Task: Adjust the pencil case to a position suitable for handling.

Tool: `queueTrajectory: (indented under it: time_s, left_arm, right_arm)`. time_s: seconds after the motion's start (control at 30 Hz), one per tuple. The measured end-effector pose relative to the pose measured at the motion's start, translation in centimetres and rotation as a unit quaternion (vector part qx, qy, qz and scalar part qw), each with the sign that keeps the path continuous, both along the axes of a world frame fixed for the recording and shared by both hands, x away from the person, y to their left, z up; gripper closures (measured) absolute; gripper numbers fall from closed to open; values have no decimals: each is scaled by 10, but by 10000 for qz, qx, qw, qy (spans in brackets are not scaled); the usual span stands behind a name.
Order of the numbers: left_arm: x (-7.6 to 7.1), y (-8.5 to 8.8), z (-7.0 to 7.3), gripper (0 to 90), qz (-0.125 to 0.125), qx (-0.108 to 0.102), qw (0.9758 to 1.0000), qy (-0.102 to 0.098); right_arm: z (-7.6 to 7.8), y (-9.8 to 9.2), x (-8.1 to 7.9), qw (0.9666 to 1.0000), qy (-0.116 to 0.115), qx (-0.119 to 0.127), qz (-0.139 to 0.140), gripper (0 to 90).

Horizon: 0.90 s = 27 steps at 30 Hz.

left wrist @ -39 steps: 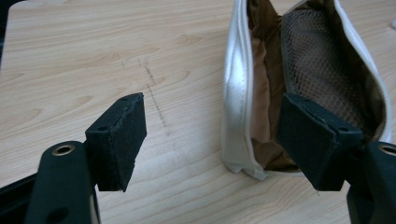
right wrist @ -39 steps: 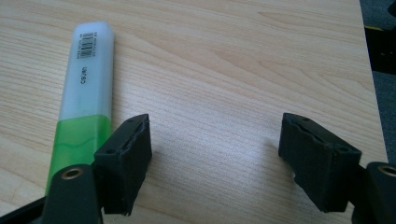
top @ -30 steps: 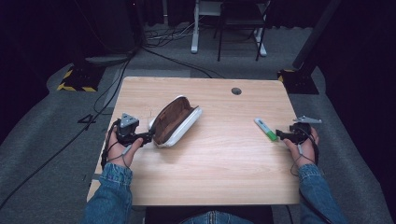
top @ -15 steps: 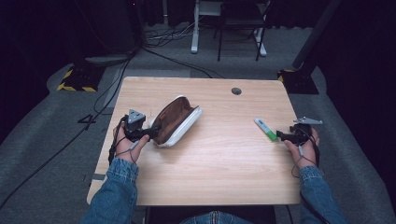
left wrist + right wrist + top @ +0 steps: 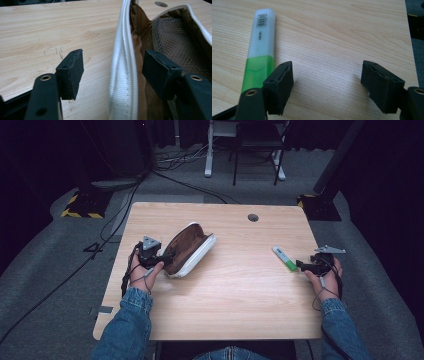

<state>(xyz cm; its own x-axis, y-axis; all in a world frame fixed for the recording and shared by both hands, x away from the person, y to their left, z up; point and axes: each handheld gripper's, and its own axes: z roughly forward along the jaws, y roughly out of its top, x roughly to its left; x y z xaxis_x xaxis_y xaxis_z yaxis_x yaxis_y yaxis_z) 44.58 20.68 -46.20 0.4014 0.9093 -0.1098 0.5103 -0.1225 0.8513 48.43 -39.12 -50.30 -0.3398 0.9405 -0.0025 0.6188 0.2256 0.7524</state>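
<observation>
A: From the high view, where does everything sit?

B: The pencil case (image 5: 189,249) lies unzipped on the wooden table (image 5: 235,295), left of centre, its brown lining up and its long axis running from 7 to 1 o'clock. The left gripper (image 5: 167,257) is at its 9 o'clock edge, jaws reaching into that rim. The green highlighter (image 5: 283,258) lies well apart toward 3 o'clock, and the right gripper (image 5: 300,265) rests just beside its near end.

A: And the left gripper view?

B: The jaws straddle the case's white piped rim (image 5: 124,75): one pad outside over bare wood at 8 o'clock, the other inside against the brown lining at 4 o'clock, next to the mesh pocket (image 5: 175,37). They have just been closing, with the rim between them, yet a gap shows on the outer side, so the grip is released, not clamped.

A: The right gripper view?

B: Jaws spread wide over bare wood, grasping nothing. The highlighter lies outside them at 10 o'clock, its green end beside the left pad.
</observation>
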Motion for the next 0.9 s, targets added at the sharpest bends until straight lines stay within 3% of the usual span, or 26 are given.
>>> queueTrajectory:
  time_s: [0.33,0.63,0.77,0.9]
  left_arm:
    - [8,0,-9,412,1,13,10000,55]
    - [9,0,-11,570,-148,-119,9997,172]
    - [8,-1,-11,705,-232,-148,9993,237]
    - [8,1,-11,742,-273,-221,9989,299]
  right_arm:
    - [0,0,0,10000,0,1,-1,261]
    - [0,0,0,10000,3,4,-3,263]
    - [0,0,-1,10000,13,10,-15,264]
    - [0,0,-1,10000,14,12,-16,265]
